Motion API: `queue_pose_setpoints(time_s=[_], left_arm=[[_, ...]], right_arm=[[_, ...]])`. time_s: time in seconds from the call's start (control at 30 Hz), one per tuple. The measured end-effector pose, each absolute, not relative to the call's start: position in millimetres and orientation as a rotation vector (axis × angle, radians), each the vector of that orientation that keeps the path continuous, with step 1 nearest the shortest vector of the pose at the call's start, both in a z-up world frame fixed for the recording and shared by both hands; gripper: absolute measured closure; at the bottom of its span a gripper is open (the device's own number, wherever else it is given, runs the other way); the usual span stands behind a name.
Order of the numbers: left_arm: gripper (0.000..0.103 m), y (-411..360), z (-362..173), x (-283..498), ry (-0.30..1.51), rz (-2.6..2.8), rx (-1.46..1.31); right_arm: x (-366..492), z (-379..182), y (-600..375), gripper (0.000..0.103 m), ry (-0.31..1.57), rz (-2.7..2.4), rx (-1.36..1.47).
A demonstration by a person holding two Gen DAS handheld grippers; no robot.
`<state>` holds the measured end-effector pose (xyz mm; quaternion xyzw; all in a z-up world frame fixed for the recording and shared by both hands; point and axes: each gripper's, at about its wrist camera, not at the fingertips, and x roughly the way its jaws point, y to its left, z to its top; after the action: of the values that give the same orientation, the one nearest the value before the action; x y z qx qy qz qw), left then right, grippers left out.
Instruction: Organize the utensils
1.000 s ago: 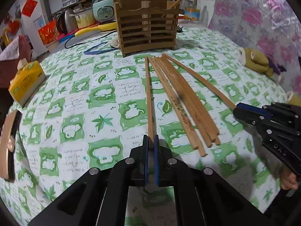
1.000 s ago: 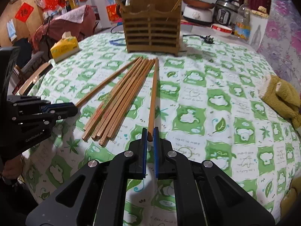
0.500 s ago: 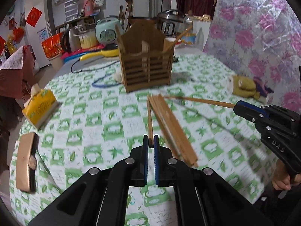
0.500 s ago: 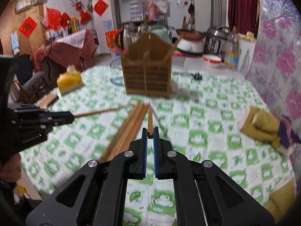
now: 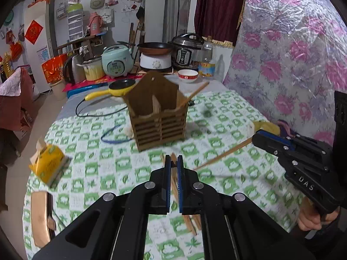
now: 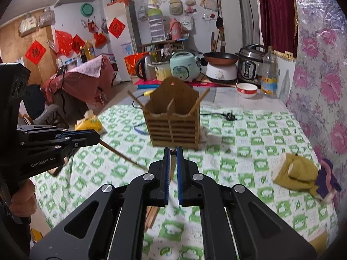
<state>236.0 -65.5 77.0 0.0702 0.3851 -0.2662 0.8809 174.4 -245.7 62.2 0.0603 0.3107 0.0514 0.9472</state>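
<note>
two hand-held tools hover above a counter (image 5: 104,127) spread with a green-and-white checked cloth, each clamped narrow on the near end of a single wooden chopstick and aimed at the slatted wooden utensil holder (image 5: 159,117) standing toward the far side. the left tool (image 5: 173,173) grips its chopstick (image 6: 121,155) end-on, so that from its own camera only a stub shows between the blue pads; the right camera sees the stick slanting out across the cloth. the right tool (image 6: 172,164) holds its chopstick (image 5: 223,155) the same way, tip forward and raised off the cloth. gripping by the end leaves the length of each stick free, apparently to drop tip-first into a compartment. the holder is split by a central divider and already carries one chopstick leaning out of each side, a likely reason one stick travels in each hand. the remaining chopsticks (image 5: 190,221) lie bundled on the cloth beneath the tools. a yellow tissue pack (image 5: 48,163) sits to the left, well apart from the holder.
</note>
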Motion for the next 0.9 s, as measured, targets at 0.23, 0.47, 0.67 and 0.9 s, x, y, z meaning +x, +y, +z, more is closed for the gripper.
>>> queue_pose_setpoints(time_s=[0.23, 0.47, 0.67, 0.9], left_arm=[[0.097, -78, 112, 265, 0.753, -0.548, 0.143], [0.097, -86, 166, 307, 0.647, -0.518, 0.087], [0.097, -91, 179, 361, 0.616, -0.466, 0.038], [0.096, -84, 154, 403, 0.593, -0.425, -0.005]], right_arm=[[199, 89, -256, 0.096, 0.595, 0.113, 0.15], [233, 140, -259, 0.096, 0.479, 0.106, 0.149], [294, 171, -267, 0.096, 0.386, 0.046, 0.221], [347, 137, -276, 0.096, 0.425, 0.012, 0.268]])
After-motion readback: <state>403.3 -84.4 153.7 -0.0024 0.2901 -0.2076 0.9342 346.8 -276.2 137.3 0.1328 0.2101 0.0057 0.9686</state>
